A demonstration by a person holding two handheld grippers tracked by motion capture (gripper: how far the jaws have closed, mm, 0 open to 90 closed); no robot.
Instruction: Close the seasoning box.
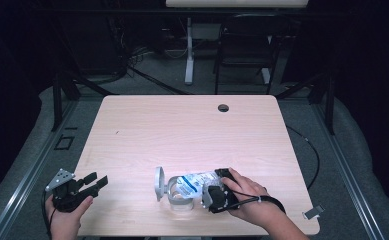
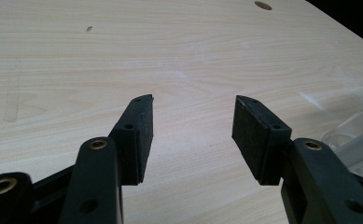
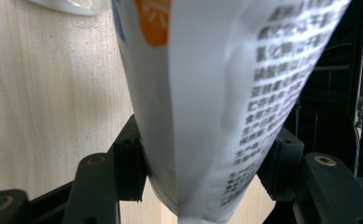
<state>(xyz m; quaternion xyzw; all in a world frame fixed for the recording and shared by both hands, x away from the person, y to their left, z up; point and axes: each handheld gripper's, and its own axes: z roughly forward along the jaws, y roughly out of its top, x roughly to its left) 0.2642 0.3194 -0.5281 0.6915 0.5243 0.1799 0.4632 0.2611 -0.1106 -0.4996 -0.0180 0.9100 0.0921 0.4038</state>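
Note:
A white packet (image 1: 194, 183) with blue print lies tilted over a clear round container (image 1: 179, 198) near the table's front edge. A round lid (image 1: 159, 183) stands on edge against the container's left side. My right gripper (image 1: 216, 194) is shut on the packet's right end. In the right gripper view the packet (image 3: 216, 93) shows black text and an orange patch, pinched between both jaws of my right gripper (image 3: 207, 156). My left gripper (image 1: 96, 182) is at the table's front left edge, open and holding nothing. Bare wood lies between the jaws of my left gripper (image 2: 193, 126), with the container (image 2: 356, 135) at the right.
The wooden table (image 1: 192, 130) has a cable hole (image 1: 223, 107) near its far edge. A small grey clip (image 1: 313, 212) lies at the front right corner. A dark chair (image 1: 244, 45) and a white table leg (image 1: 188, 50) stand beyond the table.

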